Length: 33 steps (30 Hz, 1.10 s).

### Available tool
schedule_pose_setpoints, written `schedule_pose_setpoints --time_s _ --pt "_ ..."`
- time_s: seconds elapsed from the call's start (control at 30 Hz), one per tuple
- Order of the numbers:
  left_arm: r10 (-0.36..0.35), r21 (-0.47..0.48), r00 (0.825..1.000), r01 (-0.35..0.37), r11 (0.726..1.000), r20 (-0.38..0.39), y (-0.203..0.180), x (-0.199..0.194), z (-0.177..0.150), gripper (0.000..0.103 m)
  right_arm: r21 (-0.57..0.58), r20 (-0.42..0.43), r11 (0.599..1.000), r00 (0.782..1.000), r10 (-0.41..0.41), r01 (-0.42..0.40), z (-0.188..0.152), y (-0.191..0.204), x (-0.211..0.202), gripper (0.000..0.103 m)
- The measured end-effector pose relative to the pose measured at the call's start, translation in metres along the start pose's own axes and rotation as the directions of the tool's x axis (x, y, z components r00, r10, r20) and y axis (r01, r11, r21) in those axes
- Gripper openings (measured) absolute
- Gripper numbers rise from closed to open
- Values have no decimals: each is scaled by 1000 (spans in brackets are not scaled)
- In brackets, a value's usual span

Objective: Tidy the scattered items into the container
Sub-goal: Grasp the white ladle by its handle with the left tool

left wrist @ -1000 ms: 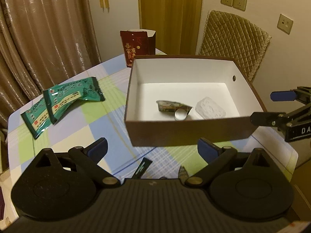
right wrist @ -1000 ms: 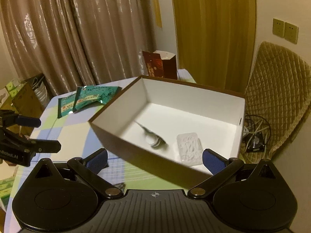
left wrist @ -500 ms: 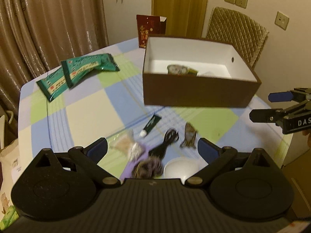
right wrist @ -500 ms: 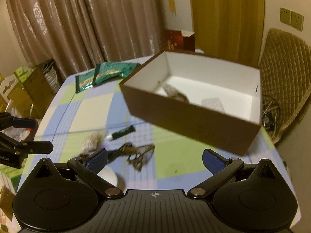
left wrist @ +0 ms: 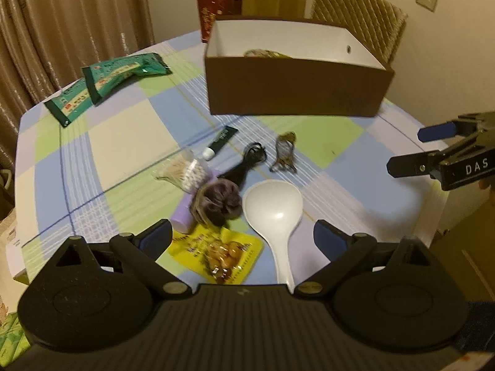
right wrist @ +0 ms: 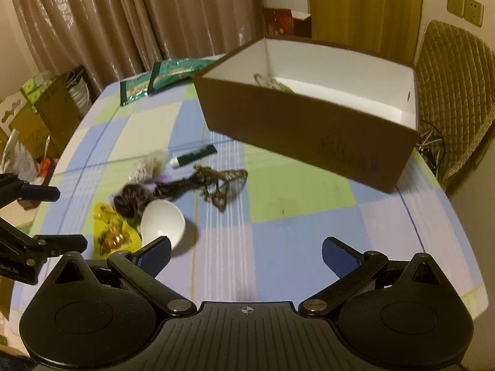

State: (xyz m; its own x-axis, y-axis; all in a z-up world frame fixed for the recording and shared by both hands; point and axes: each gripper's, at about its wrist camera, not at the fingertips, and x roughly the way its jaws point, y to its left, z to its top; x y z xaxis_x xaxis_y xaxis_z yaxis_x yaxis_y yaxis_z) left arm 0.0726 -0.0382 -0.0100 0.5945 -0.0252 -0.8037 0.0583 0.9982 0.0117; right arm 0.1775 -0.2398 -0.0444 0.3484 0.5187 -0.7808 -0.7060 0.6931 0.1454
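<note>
Your left gripper (left wrist: 243, 239) hangs with its jaws spread wide and nothing between them, just above a white plastic spoon (left wrist: 273, 213) and a yellow snack packet (left wrist: 216, 252). At 11 o'clock from the spoon lie a dark purple scrunchie (left wrist: 216, 202), a bag of cotton swabs (left wrist: 185, 173), a black cable (left wrist: 250, 159) and a small dark tube (left wrist: 219, 142); a brownish tangled item (left wrist: 283, 154) sits at 12 o'clock. Farther at 12 o'clock stands the brown box (left wrist: 294, 92) on the checked tablecloth (left wrist: 123, 130), with two green packets (left wrist: 105, 83) at 10 o'clock. Your right gripper (right wrist: 246, 255) is likewise released and empty over the cloth, the box at its 1 o'clock.
</note>
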Motion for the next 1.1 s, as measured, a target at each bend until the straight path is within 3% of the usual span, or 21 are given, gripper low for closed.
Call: schedule_pose_setpoints --time_s 0.17,0.3,0.43,0.5,0.73,0.83,0.87,0.9,1.1 --pt "-8 17 1000 8 1000 -19 -15 18 -9 91 -14 -52 1000 999 12 -13 -2 -14 13 101" --pt "-16 0 999 16 1000 -50 -27 37 -14 75 -29 -80 999 997 20 -22 2 -31 22 101" --pt "-8 -3 996 7 1000 -92 -38 57 -20 70 -30 -108 999 994 25 -28 5 -48 32 101" --pt "2 -12 992 -3 1000 -123 -41 67 -21 59 -32 -122 999 992 28 -32 7 -54 37 101" --pt "9 -93 981 -27 995 -194 -39 90 -26 41 -47 -160 997 986 48 -56 14 -71 50 101" --pt "24 -118 980 -48 992 -196 -40 95 -25 28 -61 -170 996 984 57 -68 17 -75 54 101" --pt "24 -121 981 -49 991 -193 -41 96 -24 17 -66 -174 995 983 60 -73 17 -76 56 101" --pt "25 -128 981 -50 990 -193 -41 96 -23 13 -70 -178 995 982 63 -76 18 -77 57 101" --pt "53 -159 980 -84 984 -189 -45 99 -19 14 -104 -196 989 977 85 -107 23 -78 64 101"
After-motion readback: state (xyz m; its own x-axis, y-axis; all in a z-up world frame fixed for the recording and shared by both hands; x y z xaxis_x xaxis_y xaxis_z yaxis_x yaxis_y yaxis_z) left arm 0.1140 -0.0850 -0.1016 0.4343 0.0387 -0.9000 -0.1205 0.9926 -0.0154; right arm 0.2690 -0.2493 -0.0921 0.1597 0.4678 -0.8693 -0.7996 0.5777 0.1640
